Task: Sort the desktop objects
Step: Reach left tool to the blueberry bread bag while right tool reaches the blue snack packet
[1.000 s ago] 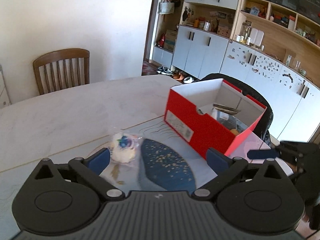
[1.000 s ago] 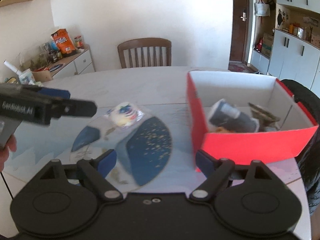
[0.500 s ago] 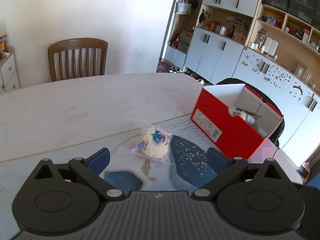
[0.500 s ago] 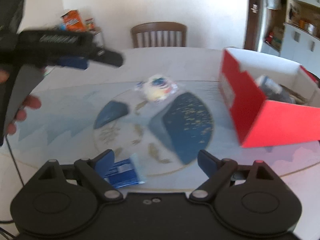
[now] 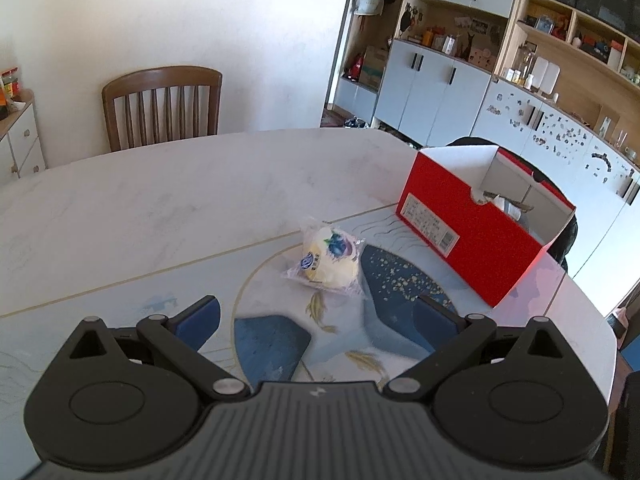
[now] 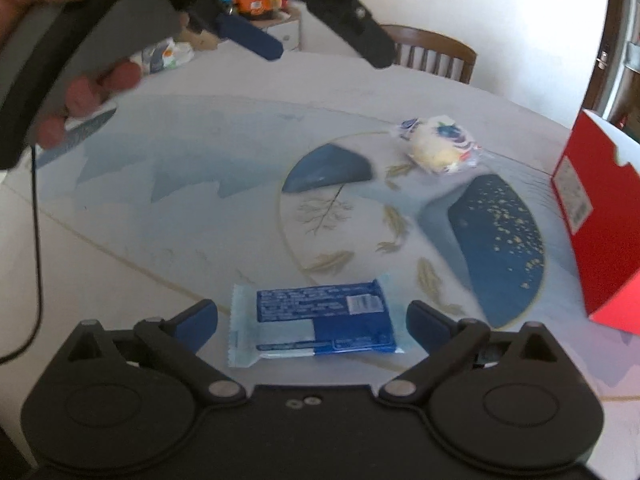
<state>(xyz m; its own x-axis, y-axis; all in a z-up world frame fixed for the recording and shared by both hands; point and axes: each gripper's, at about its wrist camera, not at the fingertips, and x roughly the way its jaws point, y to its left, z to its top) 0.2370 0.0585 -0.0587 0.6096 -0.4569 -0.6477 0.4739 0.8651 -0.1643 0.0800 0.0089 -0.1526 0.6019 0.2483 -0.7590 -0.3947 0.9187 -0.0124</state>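
Change: since a second ago our right gripper point(image 6: 312, 314) has swung off the red box point(image 6: 592, 216) and now frames a blue wafer packet point(image 6: 316, 326), lower centre.
Meaning: we judge the packet is the next pick.
Right gripper: fingers apart, packet between them, untouched.
Left gripper point(image 5: 316, 320): fingers apart, empty, facing the wrapped bun point(image 5: 328, 258) at frame centre.
Box: right edge, holding sorted items.
Writing: packet print and box label too blurred to read.

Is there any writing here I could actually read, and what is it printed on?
None reads clearly.
Blue snack packet: white print and barcode, blurred.
Red box: white label, print too small.
Wrapped bun: round blue logo, illegible.
Orange bag on the sideboard: blurred.
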